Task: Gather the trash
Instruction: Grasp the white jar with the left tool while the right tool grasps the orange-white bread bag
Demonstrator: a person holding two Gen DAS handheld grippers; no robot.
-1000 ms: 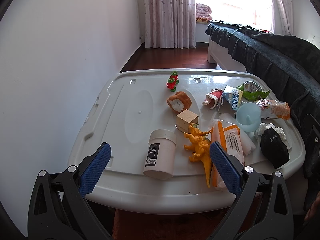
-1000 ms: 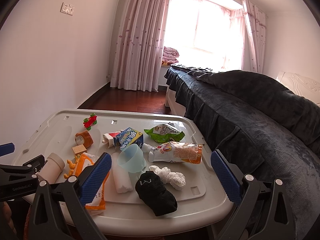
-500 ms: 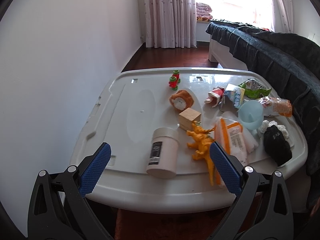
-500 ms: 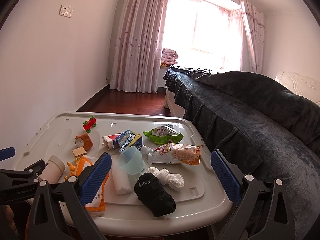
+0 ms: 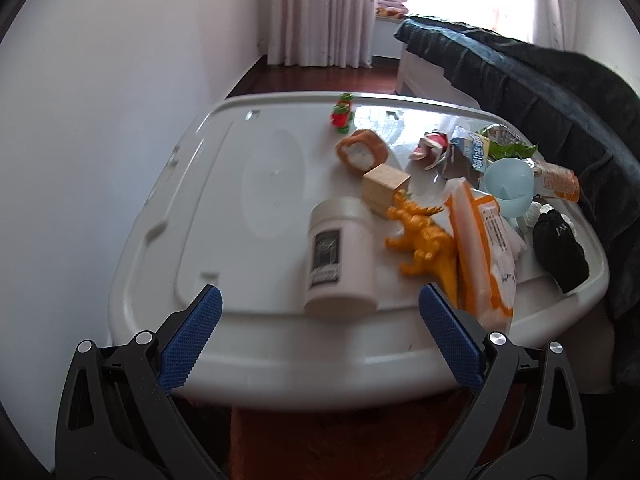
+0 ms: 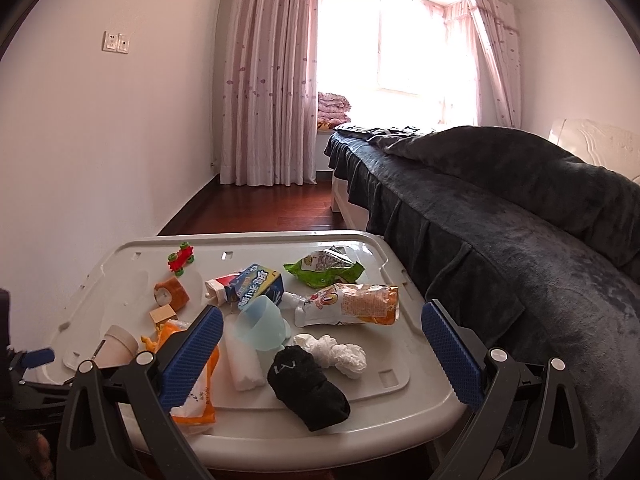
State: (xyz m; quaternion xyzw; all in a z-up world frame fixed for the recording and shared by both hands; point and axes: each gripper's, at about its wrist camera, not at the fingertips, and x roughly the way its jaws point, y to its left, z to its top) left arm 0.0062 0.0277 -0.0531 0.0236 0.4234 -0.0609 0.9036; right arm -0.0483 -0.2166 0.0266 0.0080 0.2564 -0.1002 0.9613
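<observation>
Wrappers lie on a white plastic lid (image 5: 224,184) (image 6: 400,396): a green snack bag (image 6: 324,270), an orange-and-white pouch (image 6: 352,304) (image 5: 560,178), a blue-and-white carton (image 6: 256,286) (image 5: 472,150), an orange-and-white packet (image 5: 486,256) (image 6: 196,400) and a crumpled white tissue (image 6: 340,352). My left gripper (image 5: 320,322) is open at the lid's near edge, just short of a white jar (image 5: 340,256). My right gripper (image 6: 322,338) is open above the near right corner, over a black sock (image 6: 308,388).
Also on the lid: an orange toy dinosaur (image 5: 424,236), a wooden block (image 5: 384,186), a round brown toy (image 5: 362,152), a red-green toy (image 5: 342,114), a pale blue cup (image 6: 262,322). A dark-covered bed (image 6: 520,216) borders the right; a white wall (image 5: 100,120) stands left.
Both grippers have drawn back and risen slightly, so the lid sits lower and farther in view. Neither gripper's opening has changed, and the objects lie where they were.
</observation>
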